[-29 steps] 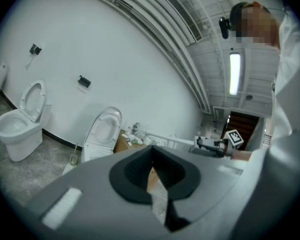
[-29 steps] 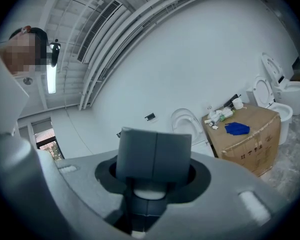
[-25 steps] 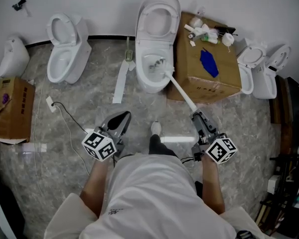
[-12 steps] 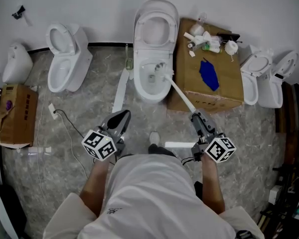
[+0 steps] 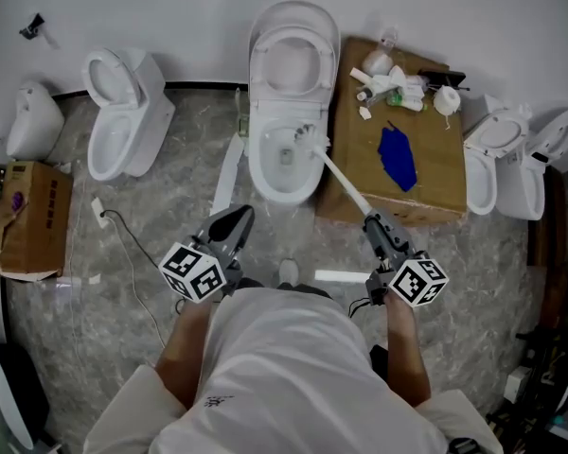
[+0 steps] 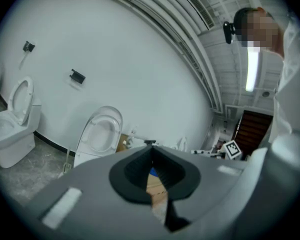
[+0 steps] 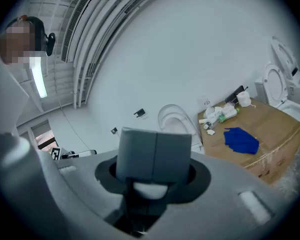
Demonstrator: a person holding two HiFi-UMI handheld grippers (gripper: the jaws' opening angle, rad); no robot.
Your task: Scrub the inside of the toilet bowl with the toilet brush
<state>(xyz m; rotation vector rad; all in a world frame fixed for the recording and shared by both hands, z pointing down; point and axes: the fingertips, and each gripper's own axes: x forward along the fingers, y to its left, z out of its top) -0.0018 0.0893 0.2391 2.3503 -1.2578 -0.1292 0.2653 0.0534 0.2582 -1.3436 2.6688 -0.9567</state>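
We're mid-scrub: white long-handled toilet brush (image 5: 341,180) working in the white ceramic toilet bowl (image 5: 257,172).
right hand-held gripper (image 5: 374,225) clamping the handle, left hand-held gripper (image 5: 235,221) closed, empty; next likely needs wider sweeps.

The white toilet bowl (image 5: 265,173) stands open, its seat and lid (image 5: 293,60) raised behind it (both tipped back, showing their undersides). The toilet brush (image 5: 346,183) has a long white handle that slants down over the bowl's right rim. Its bristled head (image 5: 303,138) sits inside the bowl near the right side, and the handle's near end is clamped in the right gripper (image 5: 373,223).
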